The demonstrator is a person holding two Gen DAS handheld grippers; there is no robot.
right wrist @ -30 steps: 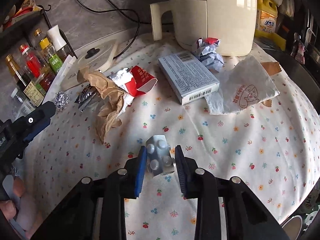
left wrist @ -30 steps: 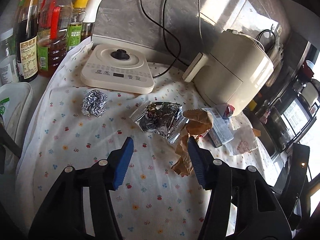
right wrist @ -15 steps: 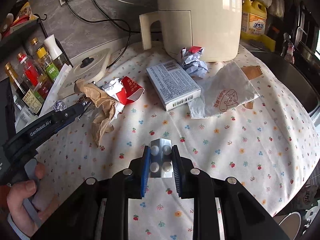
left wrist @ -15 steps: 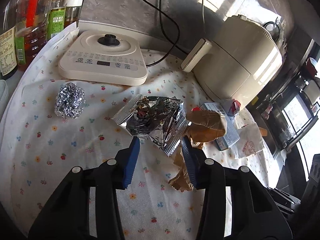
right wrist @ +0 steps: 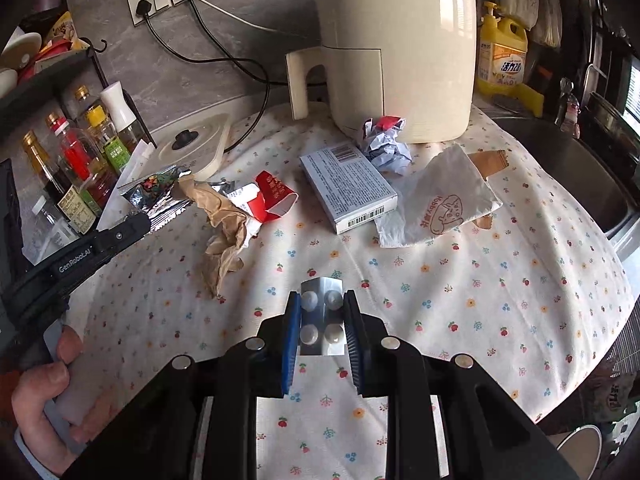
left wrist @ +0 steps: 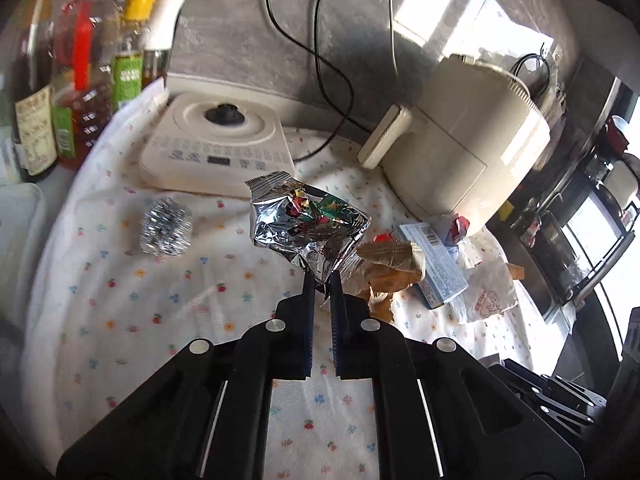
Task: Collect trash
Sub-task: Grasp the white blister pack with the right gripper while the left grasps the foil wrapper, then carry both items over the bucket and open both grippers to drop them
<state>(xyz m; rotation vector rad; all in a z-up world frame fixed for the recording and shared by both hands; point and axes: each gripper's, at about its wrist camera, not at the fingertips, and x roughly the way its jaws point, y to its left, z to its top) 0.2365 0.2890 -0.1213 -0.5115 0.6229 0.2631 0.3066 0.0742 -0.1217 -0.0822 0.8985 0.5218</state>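
Observation:
My left gripper (left wrist: 322, 276) is shut on the corner of a silver foil snack wrapper (left wrist: 304, 228) and holds it lifted above the floral cloth; the wrapper also shows in the right wrist view (right wrist: 154, 194). My right gripper (right wrist: 322, 306) is shut on a silver pill blister pack (right wrist: 322, 316), held above the cloth. On the cloth lie a foil ball (left wrist: 166, 230), crumpled brown paper (right wrist: 224, 228), a red and white wrapper (right wrist: 272, 196), a blue-grey box (right wrist: 348, 186), a crumpled paper wad (right wrist: 384, 144) and a white paper bag (right wrist: 436, 204).
A cream air fryer (right wrist: 396, 48) stands at the back, a flat cream cooker (left wrist: 218, 148) beside it. Oil and sauce bottles (left wrist: 80, 76) stand at the left. A yellow detergent bottle (right wrist: 502, 56) and a sink (right wrist: 568, 172) are at the right. Black cables (left wrist: 320, 64) run to wall sockets.
My left gripper closed on the foil wrapper and lifted it off the cloth. My right gripper, holding the blister pack, rose and drew back slightly.

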